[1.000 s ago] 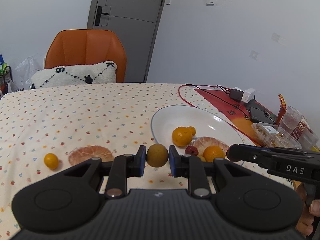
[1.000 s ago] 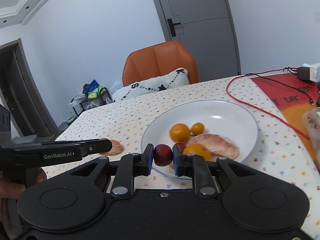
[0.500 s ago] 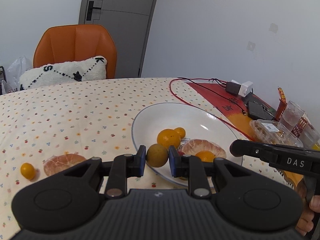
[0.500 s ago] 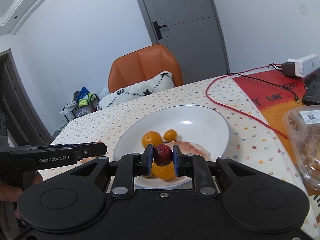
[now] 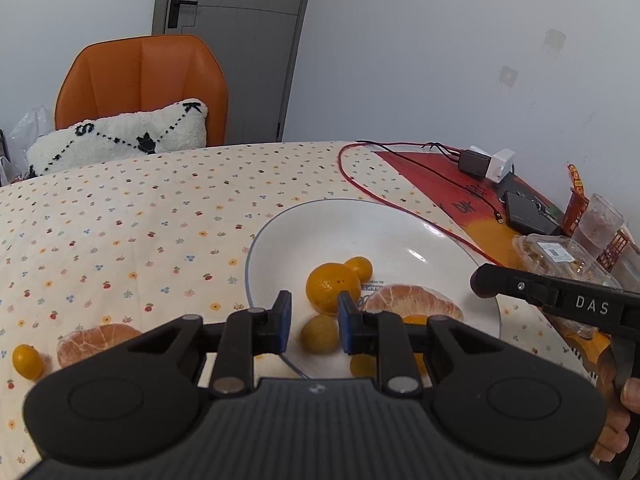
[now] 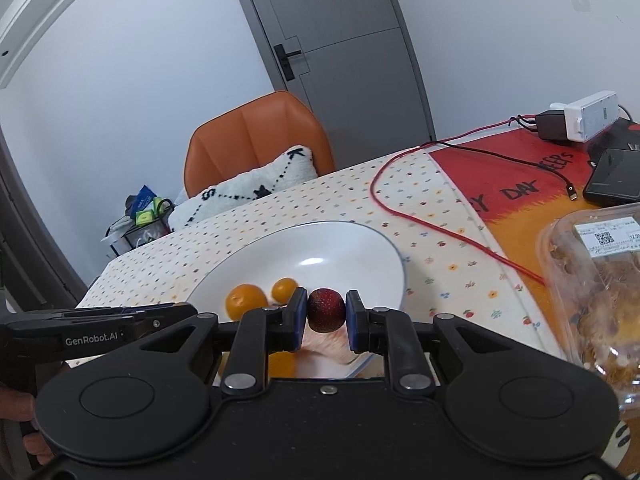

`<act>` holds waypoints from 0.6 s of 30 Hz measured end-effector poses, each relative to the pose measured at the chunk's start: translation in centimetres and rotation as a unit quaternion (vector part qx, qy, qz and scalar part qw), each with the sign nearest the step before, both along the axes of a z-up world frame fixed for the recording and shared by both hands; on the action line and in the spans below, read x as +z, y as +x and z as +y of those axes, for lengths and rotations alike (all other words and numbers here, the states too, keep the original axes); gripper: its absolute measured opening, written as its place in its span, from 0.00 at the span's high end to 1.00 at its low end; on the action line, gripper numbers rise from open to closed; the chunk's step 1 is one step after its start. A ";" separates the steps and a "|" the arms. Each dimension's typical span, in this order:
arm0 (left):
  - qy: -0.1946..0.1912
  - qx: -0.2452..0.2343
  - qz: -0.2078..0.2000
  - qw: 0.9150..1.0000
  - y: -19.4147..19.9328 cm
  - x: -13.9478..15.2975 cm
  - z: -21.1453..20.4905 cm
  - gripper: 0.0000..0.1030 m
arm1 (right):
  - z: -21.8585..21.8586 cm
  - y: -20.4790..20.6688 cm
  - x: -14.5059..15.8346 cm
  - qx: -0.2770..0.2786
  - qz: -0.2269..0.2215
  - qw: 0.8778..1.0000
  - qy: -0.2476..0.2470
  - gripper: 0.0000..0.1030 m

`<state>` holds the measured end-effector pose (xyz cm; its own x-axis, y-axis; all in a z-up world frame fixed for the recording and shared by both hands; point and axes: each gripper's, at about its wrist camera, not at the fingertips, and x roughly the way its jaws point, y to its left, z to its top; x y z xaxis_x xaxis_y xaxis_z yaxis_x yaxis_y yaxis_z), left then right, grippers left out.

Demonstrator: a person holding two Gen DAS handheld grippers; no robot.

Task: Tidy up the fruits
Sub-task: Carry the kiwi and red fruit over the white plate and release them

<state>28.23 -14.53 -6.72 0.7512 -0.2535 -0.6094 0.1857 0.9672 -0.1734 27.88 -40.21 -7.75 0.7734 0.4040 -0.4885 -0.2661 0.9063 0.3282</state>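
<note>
Hovering over the white plate (image 5: 256,256) on the bench, the left gripper (image 5: 311,322) has jaws slightly parted above a yellow-green fruit (image 5: 320,333) lying there, while the right gripper (image 6: 326,314) pinches a strawberry (image 6: 326,310) for delivery.

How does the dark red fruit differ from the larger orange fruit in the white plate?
The red fruit is dark and speckled; the larger orange fruit is bright and smooth-looking. The red fruit is clamped in the right hand-held gripper over the plate, while the orange fruit lies in the plate. Both are roundish and whole.
</note>
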 end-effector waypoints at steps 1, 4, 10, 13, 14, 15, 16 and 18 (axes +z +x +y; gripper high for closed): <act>0.002 0.000 0.000 1.000 0.0 0.0 0.0 0.78 | -0.1 0.2 -0.1 -0.002 0.000 1.000 0.000 0.81; 0.003 0.002 0.005 1.000 0.1 -0.1 0.2 0.78 | -0.4 0.5 -0.4 -0.007 0.004 1.000 0.001 0.81; 0.005 0.012 0.003 1.000 -0.5 0.2 1.2 0.75 | -0.5 1.0 -0.9 -0.013 0.006 1.000 0.008 0.81; 0.005 0.021 0.003 1.000 -0.8 0.5 2.0 0.74 | -0.3 1.1 -0.7 -0.014 0.003 1.000 0.003 0.81; 0.004 0.025 0.003 1.000 -1.0 0.6 2.3 0.74 | -0.2 1.2 -0.7 -0.015 0.002 1.000 0.002 0.81; 0.003 0.028 0.004 1.000 -1.1 0.7 2.5 0.74 | -0.1 1.3 -0.6 -0.018 -0.001 1.000 0.002 0.78; 0.002 0.030 0.004 1.000 -1.1 0.7 2.8 0.74 | -0.1 1.4 -0.5 -0.023 -0.003 1.000 0.003 0.75; -0.001 0.037 0.006 0.999 -1.3 0.8 3.3 0.71 | 0.0 1.4 -0.4 -0.035 -0.006 0.999 -0.001 0.60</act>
<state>26.90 -11.23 -5.90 0.7607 -0.1985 -0.6180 0.1111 0.9779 -0.1772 29.32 -40.23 -8.11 0.8059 0.3477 -0.4793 -0.2060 0.9235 0.3235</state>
